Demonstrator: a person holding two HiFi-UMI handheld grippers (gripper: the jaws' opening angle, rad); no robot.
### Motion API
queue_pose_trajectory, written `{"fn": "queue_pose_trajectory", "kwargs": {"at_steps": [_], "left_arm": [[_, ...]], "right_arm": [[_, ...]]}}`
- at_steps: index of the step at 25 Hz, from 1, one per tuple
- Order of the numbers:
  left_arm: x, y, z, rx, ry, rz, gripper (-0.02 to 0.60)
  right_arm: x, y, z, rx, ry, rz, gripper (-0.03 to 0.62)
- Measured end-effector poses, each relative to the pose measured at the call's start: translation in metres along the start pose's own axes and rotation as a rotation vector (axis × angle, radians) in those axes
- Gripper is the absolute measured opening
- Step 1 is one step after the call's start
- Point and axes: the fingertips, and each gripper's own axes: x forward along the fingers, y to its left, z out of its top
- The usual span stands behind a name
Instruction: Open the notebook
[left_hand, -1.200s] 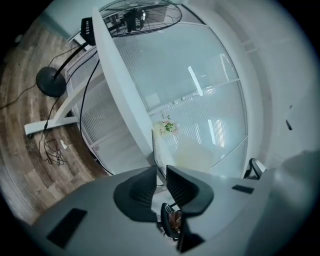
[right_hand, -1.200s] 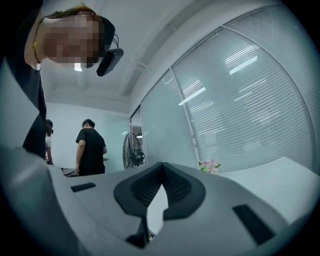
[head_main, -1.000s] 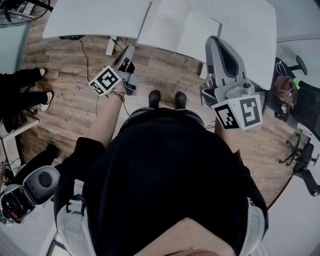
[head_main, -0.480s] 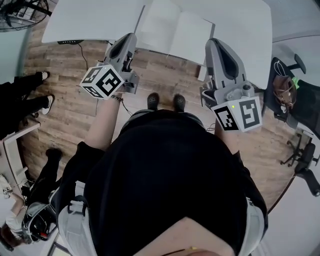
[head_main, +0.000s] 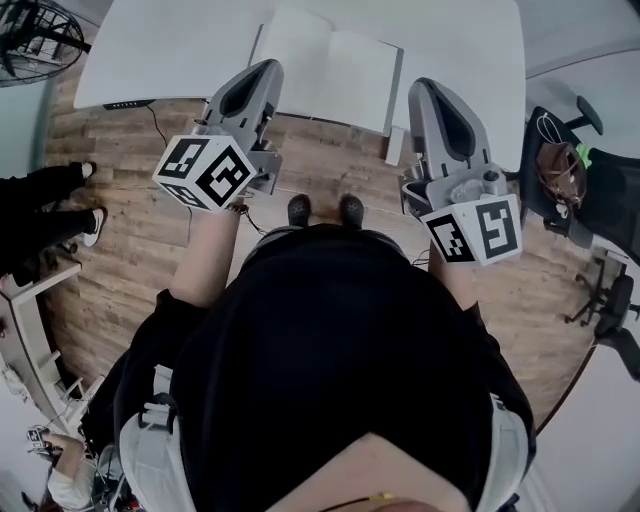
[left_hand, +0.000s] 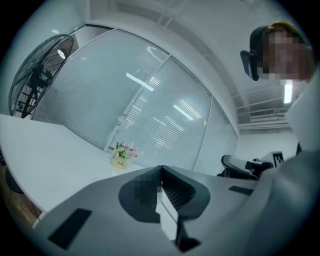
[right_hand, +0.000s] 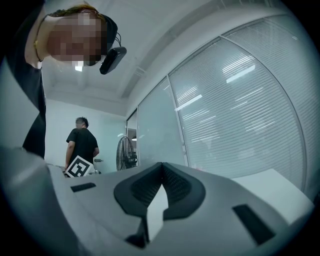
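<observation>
Grey jaws on your left gripper (left_hand: 161, 170) have just been closing and now meet tip to tip, with nothing between them. The view along them looks across the white table (left_hand: 45, 150) to a small pot of flowers (left_hand: 120, 155) by the blinds, so you're carrying it level and free of any page. Your right gripper (right_hand: 161, 166) is pressed together too and is just as empty, pointing past the table's far side toward a standing fan (right_hand: 127, 152) and a person (right_hand: 82, 142) in the background.

From the head view, the notebook (head_main: 320, 70) lies flat on the table between your two grippers. Both pages face up and the spine runs down the middle. I'd call it already open, so the job looks done or near enough.

That would explain your hold. Both grippers hang at the near edge of the table, the left by the corner of the left page and the right just beside the right page. Neither touches the paper, so nothing gets nudged shut. Whether the left tip sits over the page or short of it, I can't tell.
</observation>
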Motion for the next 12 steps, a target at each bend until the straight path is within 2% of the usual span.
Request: {"fn": "queue_pose_trajectory", "kwargs": {"at_steps": [6, 12], "left_arm": [[0.011, -0.041, 0.014, 0.085, -0.012, -0.069, 0.011], [0.018, -0.065, 0.029, 0.150, -0.022, -0.092, 0.011]], "right_arm": [[-0.007, -0.012, 0.006, -0.015, -0.008, -0.008, 0.003], [-0.009, -0.021, 0.011, -0.025, -0.014, -0.009, 0.003]]}}
